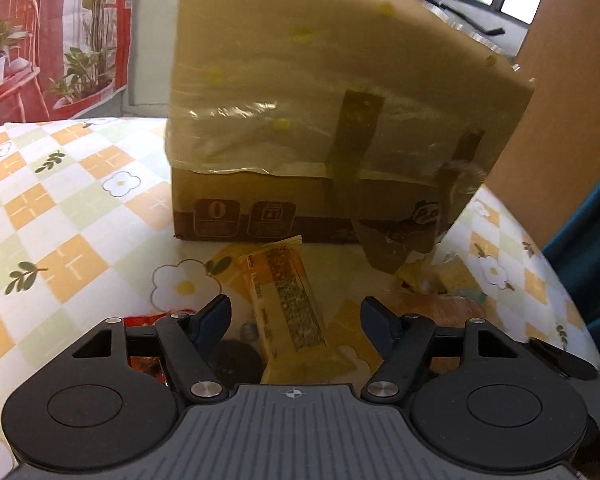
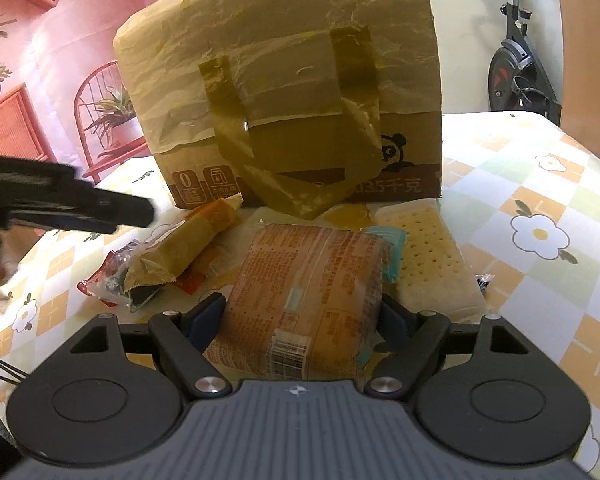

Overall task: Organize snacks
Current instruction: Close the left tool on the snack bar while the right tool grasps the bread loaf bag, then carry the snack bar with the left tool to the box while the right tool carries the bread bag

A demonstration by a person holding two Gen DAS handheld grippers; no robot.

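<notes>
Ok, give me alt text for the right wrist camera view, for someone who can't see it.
The right gripper straddles an orange wrapped snack pack on a checked floral tablecloth, its jaws on either side of it. Behind stands a cardboard box covered in plastic film, with a perforated cracker pack and a yellow snack bar lying nearby.

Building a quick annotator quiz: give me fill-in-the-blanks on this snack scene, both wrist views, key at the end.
1. The cardboard box stands on a tablecloth printed with white ____.
2. Between the fingers of the right tool lies an orange ____-wrapped packet.
3. The left tool points at a long ____ snack bar.
4. The perforated cracker sheet lies to the ____ of the orange packet in the right wrist view.

Missing words: flowers; plastic; yellow; right
</notes>
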